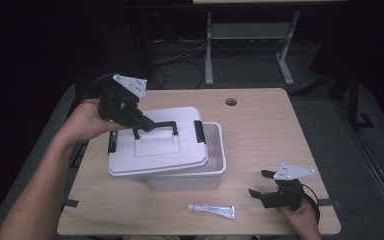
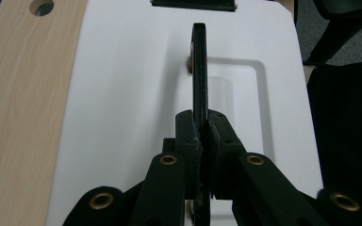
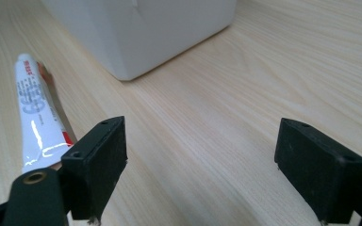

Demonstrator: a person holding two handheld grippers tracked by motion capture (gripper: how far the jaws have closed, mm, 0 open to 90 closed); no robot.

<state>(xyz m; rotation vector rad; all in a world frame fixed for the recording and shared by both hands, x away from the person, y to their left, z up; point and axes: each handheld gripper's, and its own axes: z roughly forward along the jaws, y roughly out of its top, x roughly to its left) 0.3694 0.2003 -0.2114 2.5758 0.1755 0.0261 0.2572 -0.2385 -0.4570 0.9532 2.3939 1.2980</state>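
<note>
A white plastic box (image 1: 215, 172) stands mid-table. Its white lid (image 1: 155, 150) is lifted and shifted left, so the box's right side lies uncovered. My left gripper (image 1: 141, 124) is shut on the lid's black handle (image 1: 156, 127); in the left gripper view the pads (image 2: 188, 136) pinch the thin handle (image 2: 199, 70) above the lid (image 2: 122, 94). My right gripper (image 1: 260, 185) stands open near the front right of the table, its jaws wide apart (image 3: 200, 165) with nothing between them. A white tube (image 1: 211, 210) lies in front of the box, also left of the jaws (image 3: 35, 122).
The wooden table (image 1: 260, 130) has a round cable hole (image 1: 231, 102) at the back. The box corner (image 3: 136, 42) rises just ahead of the right gripper. Beyond the table stands a metal desk frame (image 1: 209, 45) with cables on the dark floor.
</note>
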